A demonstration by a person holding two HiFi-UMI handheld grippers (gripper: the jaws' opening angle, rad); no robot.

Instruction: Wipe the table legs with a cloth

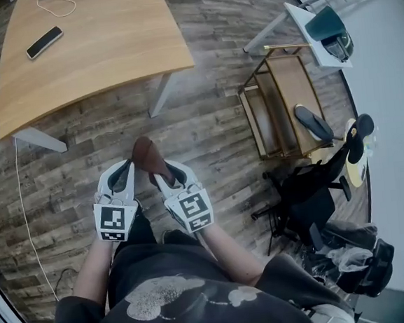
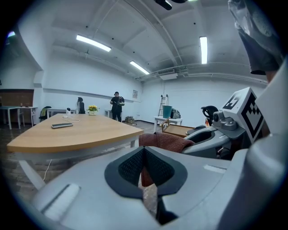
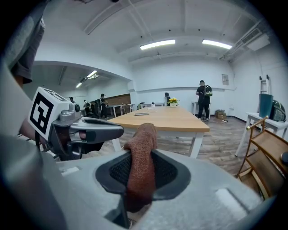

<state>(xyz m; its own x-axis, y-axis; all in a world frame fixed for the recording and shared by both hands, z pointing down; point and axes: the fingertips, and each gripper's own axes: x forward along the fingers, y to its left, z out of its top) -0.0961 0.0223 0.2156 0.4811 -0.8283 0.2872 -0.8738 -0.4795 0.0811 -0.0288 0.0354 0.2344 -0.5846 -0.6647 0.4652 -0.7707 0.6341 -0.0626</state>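
Brown towelling cloth (image 1: 149,157) front and centre, and the right gripper (image 1: 165,176) has it. Its jaws are clamped on the middle of the fold, with a rounded hump of fabric poking out past the tips toward twelve o'clock. The left gripper (image 1: 126,172) rides at nine o'clock of its partner, jaws drawn together with nothing pinched between them. The cloth passes just beside it, not in it. Both tools hang in the air over the plank floor (image 1: 206,132), well apart from the work.

And the work is up ahead. The wooden table (image 1: 87,55) fills the eleven o'clock corner of the head view. One white leg (image 1: 162,94) slants down at twelve o'clock and another leg (image 1: 40,140) sits out at ten. No wiping contact yet, I'd judge; this is the approach.

To do it well, the person needs to get low, because those legs tuck in under the tabletop edge and lean. The twelve o'clock leg looks the closer one, so that's the best bet. Lead with the free hump of cloth, not the hard jaw tips. Press it flat on the leg's face and run along the slant from top to floor, then come round the other faces. The grip seems deep enough to hold under rubbing. The free left tool could steady the fabric if it bunches.
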